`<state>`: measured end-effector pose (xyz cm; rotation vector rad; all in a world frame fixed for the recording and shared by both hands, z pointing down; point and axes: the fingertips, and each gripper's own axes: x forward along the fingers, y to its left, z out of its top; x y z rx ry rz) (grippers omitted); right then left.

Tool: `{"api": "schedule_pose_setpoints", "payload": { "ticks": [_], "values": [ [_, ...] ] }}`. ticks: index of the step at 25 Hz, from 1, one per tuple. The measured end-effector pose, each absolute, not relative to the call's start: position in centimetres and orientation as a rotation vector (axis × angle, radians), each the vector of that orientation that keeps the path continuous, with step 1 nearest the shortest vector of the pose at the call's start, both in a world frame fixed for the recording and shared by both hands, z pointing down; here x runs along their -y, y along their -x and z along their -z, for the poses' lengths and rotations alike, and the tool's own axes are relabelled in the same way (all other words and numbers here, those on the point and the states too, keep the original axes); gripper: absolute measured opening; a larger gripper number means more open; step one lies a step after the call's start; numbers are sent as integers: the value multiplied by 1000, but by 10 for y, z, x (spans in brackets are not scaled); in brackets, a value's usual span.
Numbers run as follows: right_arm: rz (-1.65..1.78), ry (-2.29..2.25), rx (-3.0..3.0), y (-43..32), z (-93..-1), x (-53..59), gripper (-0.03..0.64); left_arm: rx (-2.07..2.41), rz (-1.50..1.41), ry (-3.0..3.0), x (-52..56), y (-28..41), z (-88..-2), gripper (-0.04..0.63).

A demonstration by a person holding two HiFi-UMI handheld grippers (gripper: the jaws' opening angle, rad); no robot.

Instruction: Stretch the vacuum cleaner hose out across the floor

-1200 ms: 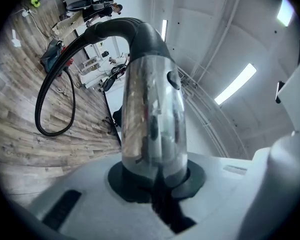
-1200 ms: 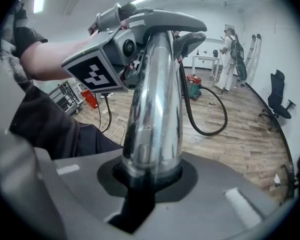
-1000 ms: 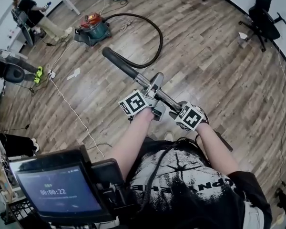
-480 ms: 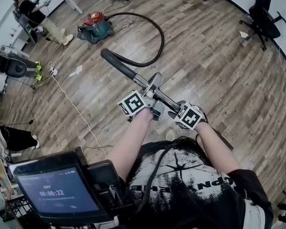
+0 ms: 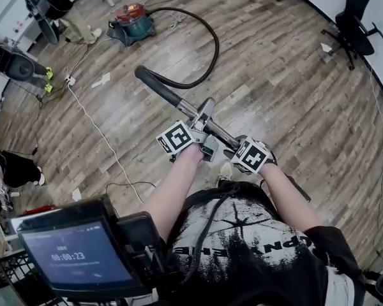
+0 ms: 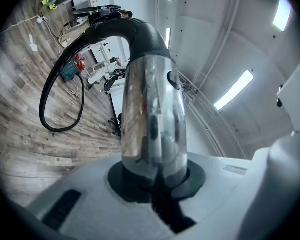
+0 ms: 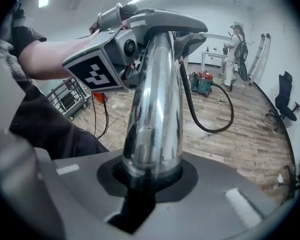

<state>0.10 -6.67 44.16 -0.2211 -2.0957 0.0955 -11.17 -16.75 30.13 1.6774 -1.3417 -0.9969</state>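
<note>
Left hand-held gripper [image 6: 155, 186] clenched on shiny chrome vacuum wand [image 6: 152, 119], near its black curved handle [image 5: 154, 83]. Right hand-held gripper [image 7: 149, 178] grasping same wand, just beside left. Black ribbed hose [image 5: 210, 46] lies in loop on wooden plank floor [image 5: 287, 81], running to red-and-teal canister vacuum [image 5: 133, 19], well apart from grippers.

Head view looks steeply down onto the floor [image 5: 293, 107]. Both gripper views ride close along the chrome tube [image 6: 152, 129], apparently sharing the distant vacuum cleaner [image 5: 133, 19].

Bright ceiling strip lights [image 6: 233, 90] glare off the chrome tube [image 6: 152, 124]; fisheye edges darken and bend.
</note>
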Motion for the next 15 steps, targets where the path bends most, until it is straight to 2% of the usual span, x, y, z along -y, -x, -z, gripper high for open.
{"api": "schedule_pose_setpoints", "payload": {
  "ticks": [7, 15],
  "values": [
    [-77, 199, 2069, -17, -449, 0, 75, 1312, 1033, -1671, 98, 99, -310, 38],
    [-117, 122, 2030, -70, -463, -55, 75, 1220, 1023, -1666, 50, 46, -330, 38]
  ]
}}
